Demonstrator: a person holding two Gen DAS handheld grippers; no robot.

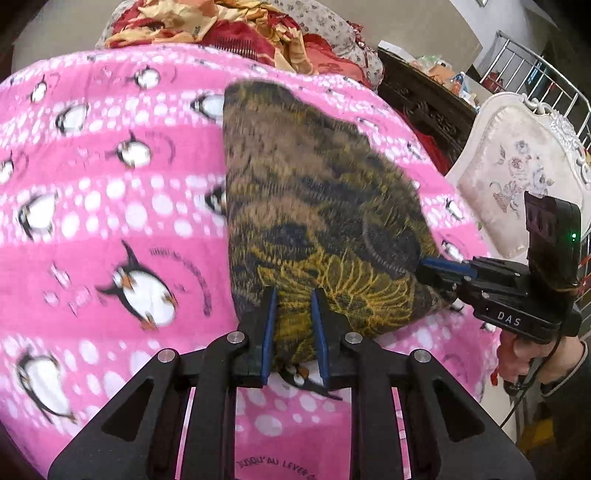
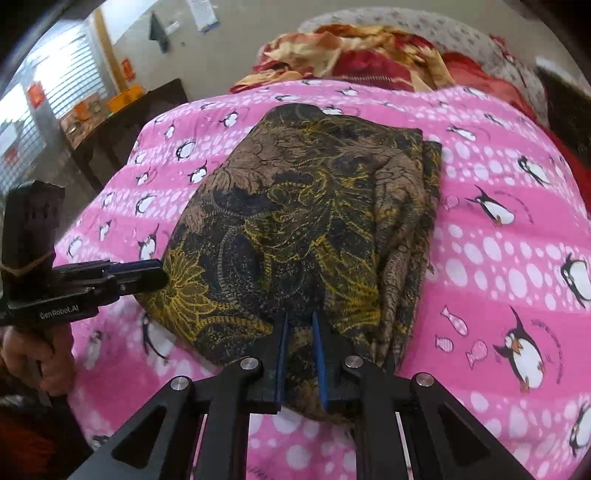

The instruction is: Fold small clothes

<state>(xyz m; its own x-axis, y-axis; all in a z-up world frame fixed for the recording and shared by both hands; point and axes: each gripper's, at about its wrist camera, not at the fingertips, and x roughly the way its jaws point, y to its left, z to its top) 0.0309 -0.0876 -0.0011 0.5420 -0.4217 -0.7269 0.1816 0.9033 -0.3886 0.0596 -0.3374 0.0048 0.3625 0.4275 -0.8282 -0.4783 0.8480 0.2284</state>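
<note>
A brown and black garment with yellow flower print (image 1: 317, 192) lies folded on the pink penguin blanket (image 1: 110, 206). My left gripper (image 1: 294, 293) is shut on the garment's near edge, with cloth bunched between its blue pads. My right gripper (image 1: 424, 266) comes in from the right and pinches the garment's near right corner. In the right wrist view the garment (image 2: 314, 206) shows layered folds along its right side. There my right gripper (image 2: 300, 315) is shut on the near edge, and my left gripper (image 2: 157, 273) grips the left corner. A hand (image 2: 33, 354) holds its handle.
A red and gold quilt (image 1: 229, 26) is heaped at the far end of the bed. A white padded headboard (image 1: 517, 173) and a metal rail (image 1: 546, 81) stand to the right. A dark side table with orange bowls (image 2: 122, 107) stands off the left edge.
</note>
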